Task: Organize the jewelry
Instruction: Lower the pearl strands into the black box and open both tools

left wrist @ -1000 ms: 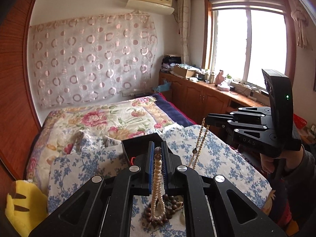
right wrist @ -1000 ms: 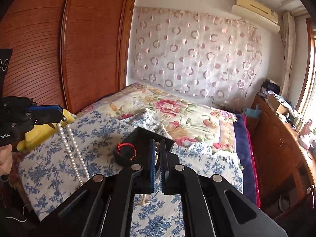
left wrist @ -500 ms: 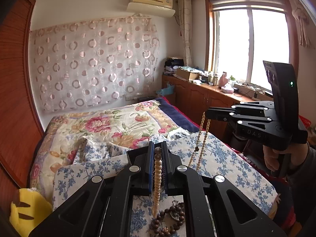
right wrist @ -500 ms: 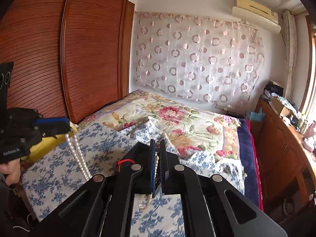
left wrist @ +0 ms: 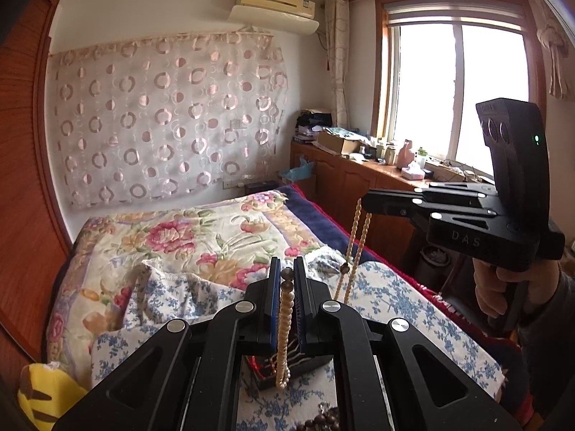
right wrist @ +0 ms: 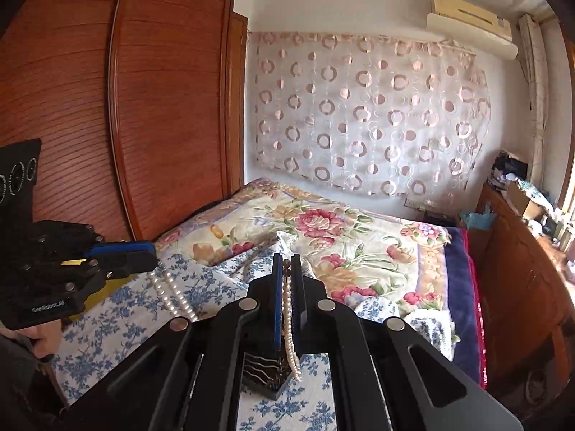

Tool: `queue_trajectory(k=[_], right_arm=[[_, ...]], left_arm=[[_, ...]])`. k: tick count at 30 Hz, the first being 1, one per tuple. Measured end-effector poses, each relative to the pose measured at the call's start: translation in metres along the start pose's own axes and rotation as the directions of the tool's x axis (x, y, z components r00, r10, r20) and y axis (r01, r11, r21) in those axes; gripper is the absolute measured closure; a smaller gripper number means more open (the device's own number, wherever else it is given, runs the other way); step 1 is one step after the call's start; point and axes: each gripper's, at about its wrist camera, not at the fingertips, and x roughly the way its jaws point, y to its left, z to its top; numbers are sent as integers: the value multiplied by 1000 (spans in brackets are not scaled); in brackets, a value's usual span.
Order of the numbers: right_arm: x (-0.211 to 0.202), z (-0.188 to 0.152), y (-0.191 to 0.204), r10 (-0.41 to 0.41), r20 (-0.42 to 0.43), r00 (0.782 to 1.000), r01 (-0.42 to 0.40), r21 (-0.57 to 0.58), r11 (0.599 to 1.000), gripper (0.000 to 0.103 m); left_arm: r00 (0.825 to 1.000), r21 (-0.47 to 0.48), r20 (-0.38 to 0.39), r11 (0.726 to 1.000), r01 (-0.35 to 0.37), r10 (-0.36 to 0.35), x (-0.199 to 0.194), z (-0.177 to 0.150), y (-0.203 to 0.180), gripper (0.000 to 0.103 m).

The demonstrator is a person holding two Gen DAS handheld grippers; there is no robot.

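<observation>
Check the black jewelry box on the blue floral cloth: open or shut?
Open. Both wrist views look straight into the black jewelry box, showing pale ridged slots; no lid covers it. The pearl necklace hangs above it.

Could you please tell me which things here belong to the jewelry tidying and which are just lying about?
Belong: left pearl strand, pinched in the left tongs; right pearl strand, pinched in the right tongs; black jewelry box; brown bead bracelet.
Lying about: yellow plush toy; tissue box; air conditioner.
</observation>
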Motion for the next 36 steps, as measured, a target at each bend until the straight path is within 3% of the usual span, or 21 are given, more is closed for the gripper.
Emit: queue_trajectory(k=[11,17,26,30,31,34,36], right_arm=[[29,19,-12,36,-17,999,-36,-12,999,98],[65,5,-17,54,-82,995,-55,-11,998,98],[133,-45,-25,52,-210,976,-50,15,999,98],[150,-65,-23,61,-247,967,-55,31,998,97],[151,-69,-22,61,-241,969,-53,36,998,97],[151,-75,-20,66,-235,970,-57,44,997,91],[147,-76,-19,73,-232,970,-63,51,997,78]], left_arm=[[1000,-12,-20,1000,-3,3,45,24,17,97],[999,-15,-35,1000,-8,7,64,27,24,97],[989,-46,-144,999,-22,15,111,-12,42,96],[982,-67,-188,998,-21,9,123,-36,49,75],[980,-71,-199,997,-25,10,125,-42,51,75],[977,-75,-213,997,-36,19,124,-52,55,75],[975,-77,-221,996,-43,25,121,-56,58,74]])
